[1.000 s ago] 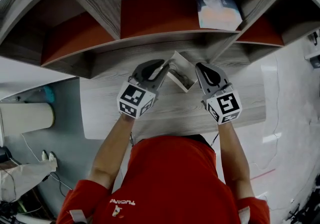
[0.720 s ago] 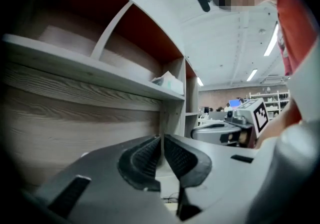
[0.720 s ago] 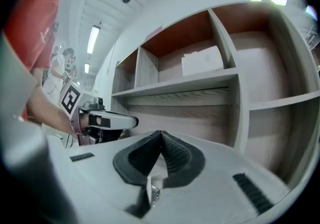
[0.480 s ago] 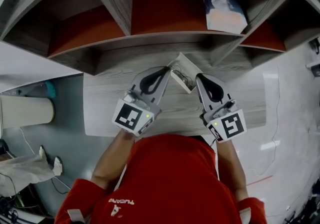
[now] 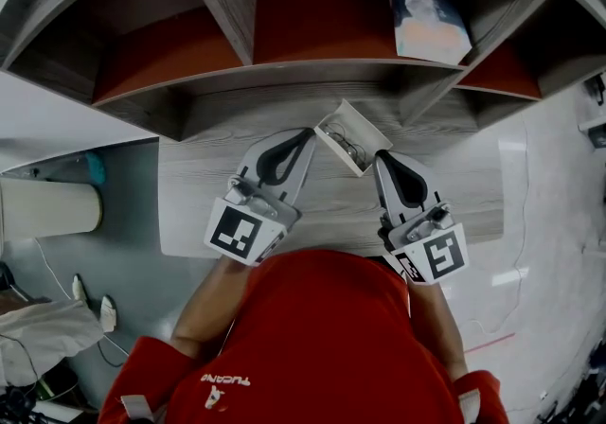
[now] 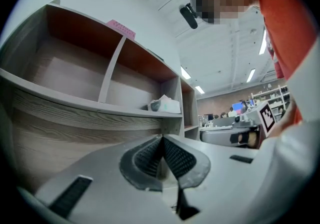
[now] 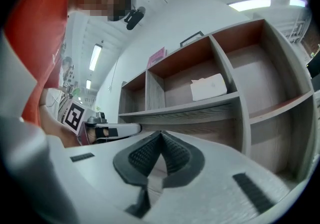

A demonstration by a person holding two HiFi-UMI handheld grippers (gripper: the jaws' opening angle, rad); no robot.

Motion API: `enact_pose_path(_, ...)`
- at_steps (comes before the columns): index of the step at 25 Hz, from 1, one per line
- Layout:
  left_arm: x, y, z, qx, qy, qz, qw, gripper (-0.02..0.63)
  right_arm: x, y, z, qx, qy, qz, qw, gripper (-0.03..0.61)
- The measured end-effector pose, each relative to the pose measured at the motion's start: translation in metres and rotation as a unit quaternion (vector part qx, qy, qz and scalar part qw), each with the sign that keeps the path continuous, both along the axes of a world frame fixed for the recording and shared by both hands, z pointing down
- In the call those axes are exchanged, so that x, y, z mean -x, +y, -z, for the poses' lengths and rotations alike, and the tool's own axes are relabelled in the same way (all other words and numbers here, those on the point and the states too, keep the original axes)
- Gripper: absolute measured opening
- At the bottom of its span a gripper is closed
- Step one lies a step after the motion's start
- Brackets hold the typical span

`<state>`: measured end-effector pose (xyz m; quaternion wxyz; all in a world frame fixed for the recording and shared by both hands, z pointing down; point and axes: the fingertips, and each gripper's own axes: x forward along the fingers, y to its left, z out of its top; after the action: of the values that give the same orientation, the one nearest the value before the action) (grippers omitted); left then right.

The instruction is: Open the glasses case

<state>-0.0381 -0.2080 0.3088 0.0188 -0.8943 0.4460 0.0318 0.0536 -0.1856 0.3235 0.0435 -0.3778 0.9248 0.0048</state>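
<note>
Your left gripper (image 5: 310, 133) (image 6: 161, 139) has its jaws pressed together, nipping the left corner of the white rectangular glasses case (image 5: 352, 133). Your right gripper (image 5: 379, 155) (image 7: 161, 135) has its jaws just as tightly together on the case's lower right edge. The case hangs between the two tips with its halves spread apart, and something dark shows inside. From each gripper view the ribbed black pads (image 6: 176, 157) (image 7: 172, 154) meet at their tips, with only a pale sliver between them lower down. Both grippers angle inward toward the case over the pale wood-grain surface (image 5: 189, 214), each with its black-and-white marker cube (image 5: 237, 231) nearest your red shirt (image 5: 322, 337). Just beyond the case stands the grey wood-grain shelf unit with red-brown back panels (image 5: 312, 81) (image 6: 80, 103) (image 7: 200, 110). A crumpled white and blue packet (image 5: 428, 15) (image 6: 165, 104) (image 7: 209, 87) lies in one of its compartments, up and to the right of the case.
</note>
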Motion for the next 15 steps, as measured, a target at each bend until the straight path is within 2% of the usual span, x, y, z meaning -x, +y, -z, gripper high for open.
enact_pose_path(5, -0.0023, 0.0012, 0.0089, -0.019, 0.013, -0.010, 0.9997, 0.009, 0.0002, -0.0006, 0.0020, -0.005, 0.007, 0.000, 1.000, 0.003)
enact_pose_path(11, 0.0009, 0.0021, 0.0001, 0.002, -0.002, -0.009, 1.0000, 0.009, 0.0000, -0.0013, 0.0033, -0.008, 0.009, -0.002, 1.000, 0.003)
enact_pose_path(15, 0.0018, 0.0017, 0.0027, -0.002, 0.000, -0.007, 1.0000, 0.009, -0.0019, -0.0012, 0.0022, -0.005, 0.011, -0.004, 1.000, 0.003)
